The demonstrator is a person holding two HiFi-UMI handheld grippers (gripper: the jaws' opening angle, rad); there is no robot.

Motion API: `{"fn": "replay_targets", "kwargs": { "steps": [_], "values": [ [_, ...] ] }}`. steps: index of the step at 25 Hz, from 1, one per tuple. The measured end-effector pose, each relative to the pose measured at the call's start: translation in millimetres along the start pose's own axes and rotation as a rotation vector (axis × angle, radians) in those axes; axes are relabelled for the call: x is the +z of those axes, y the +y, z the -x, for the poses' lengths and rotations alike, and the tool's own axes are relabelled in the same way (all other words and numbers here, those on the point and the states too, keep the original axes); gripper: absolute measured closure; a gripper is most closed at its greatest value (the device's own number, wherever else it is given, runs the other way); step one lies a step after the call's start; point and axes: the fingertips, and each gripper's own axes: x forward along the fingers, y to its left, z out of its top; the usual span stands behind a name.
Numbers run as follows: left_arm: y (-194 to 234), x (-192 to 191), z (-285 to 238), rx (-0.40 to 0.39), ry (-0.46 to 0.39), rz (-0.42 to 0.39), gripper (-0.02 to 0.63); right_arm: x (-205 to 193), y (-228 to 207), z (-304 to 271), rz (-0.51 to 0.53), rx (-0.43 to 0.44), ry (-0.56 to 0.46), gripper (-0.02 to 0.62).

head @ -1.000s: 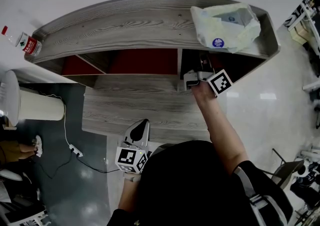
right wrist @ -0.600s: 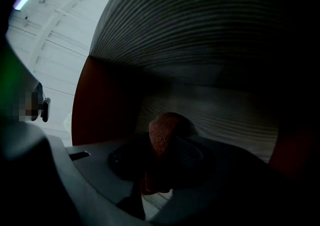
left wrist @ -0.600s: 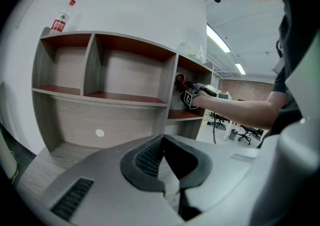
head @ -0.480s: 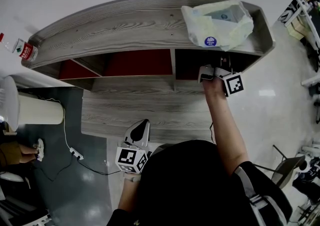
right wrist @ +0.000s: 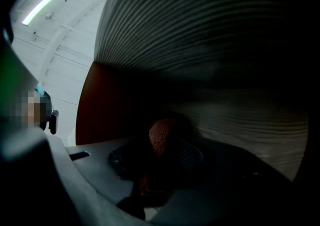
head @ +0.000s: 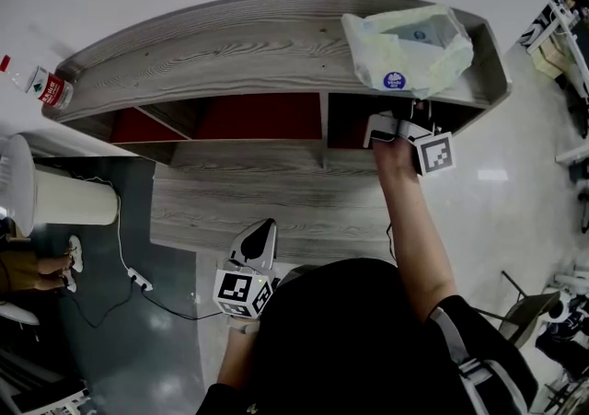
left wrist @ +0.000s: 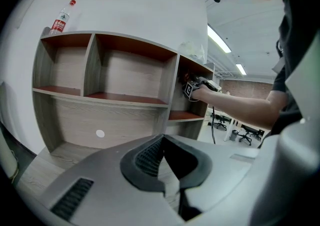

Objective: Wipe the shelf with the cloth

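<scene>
The wooden shelf unit has red-brown shelf boards and several open compartments. My right gripper reaches into the upper right compartment, so its jaws are hidden under the top board in the head view. In the right gripper view the right gripper is shut on a reddish-brown cloth, close to the dark wooden wall of the compartment. The left gripper view shows that same arm and gripper at the compartment. My left gripper hangs low in front of the unit, shut, with nothing in it.
A pale plastic bag lies on the shelf top at the right, and a water bottle stands at its left end. A white bin and a power strip are on the floor at the left. Office chairs stand beyond the unit.
My right gripper has slid rightwards inside the upper right compartment with the cloth still in it. The left gripper has not moved.
</scene>
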Motion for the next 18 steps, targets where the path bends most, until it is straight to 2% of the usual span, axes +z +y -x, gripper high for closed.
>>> {"fn": "replay_targets", "kwargs": {
  "steps": [6,11,13,18],
  "values": [
    [7.6,-2.6,6.5,0.027,0.000,0.014,0.598,-64.6,29.8,-18.7,0.017,0.094,0.181,0.488],
    [10.6,-2.7,8.2,0.043,-0.006,0.022,0.598,-108.8,29.0,-17.2,-0.007,0.087,0.308,0.489],
    [10.8,-3.1,8.1,0.044,-0.004,0.023,0.598,-114.1,24.1,-15.5,-0.014,0.082,0.333,0.488],
    [8.0,-3.4,4.4,0.036,0.000,0.022,0.598,-119.0,9.4,-7.8,0.057,0.032,0.408,0.488]
  ]
}}
